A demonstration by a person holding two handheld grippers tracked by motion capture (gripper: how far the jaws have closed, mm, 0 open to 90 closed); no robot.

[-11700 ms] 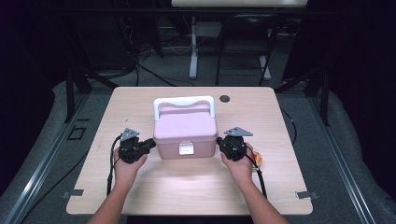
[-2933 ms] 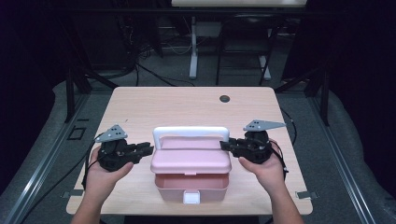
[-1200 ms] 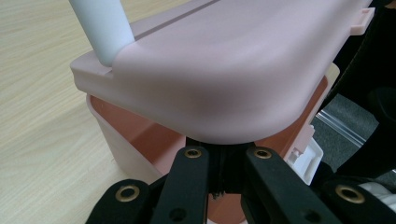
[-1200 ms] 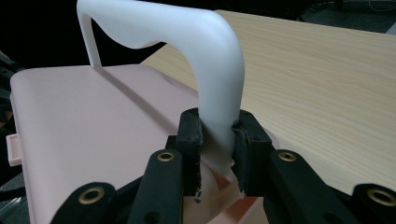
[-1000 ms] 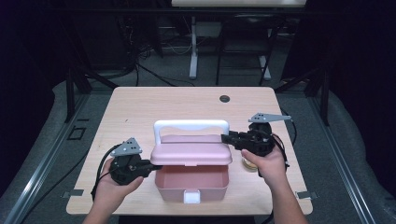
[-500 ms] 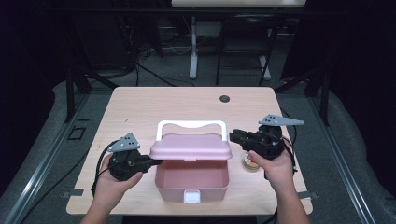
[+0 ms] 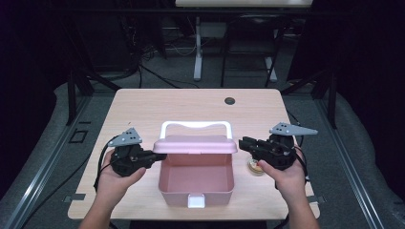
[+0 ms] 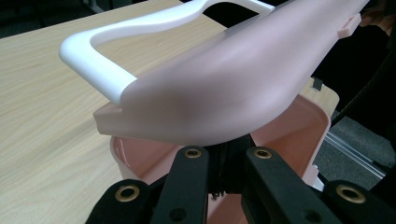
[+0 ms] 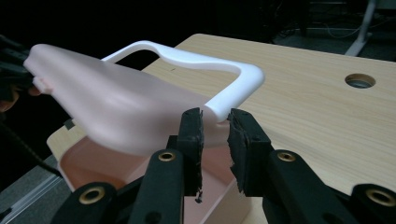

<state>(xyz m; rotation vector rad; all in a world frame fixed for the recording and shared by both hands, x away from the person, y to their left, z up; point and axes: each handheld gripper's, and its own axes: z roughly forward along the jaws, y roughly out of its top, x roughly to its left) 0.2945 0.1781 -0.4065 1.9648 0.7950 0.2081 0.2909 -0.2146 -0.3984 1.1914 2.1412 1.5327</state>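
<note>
Pink box [image 7: 196, 183] sits open at the tabletop's [image 7: 191, 105] near edge, between the two hands. Its lid [image 7: 196, 144] hangs raised over the back rim, white handle [image 7: 196, 126] behind. Left gripper [image 7: 152, 155] has its jaws clamped on the lid's left end. Right gripper [image 7: 242, 144] sits just off the lid's right end, jaws slightly apart with nothing between them. A small round thing [image 7: 254, 167] lies beside the box.

The box [image 7: 197, 183] sits between the two grippers, its lid [image 7: 195, 144] raised above it. A small round object [image 7: 254, 167] lies just under the right gripper [image 7: 244, 143], and a table hole [image 7: 230, 100] sits well beyond it.
</note>
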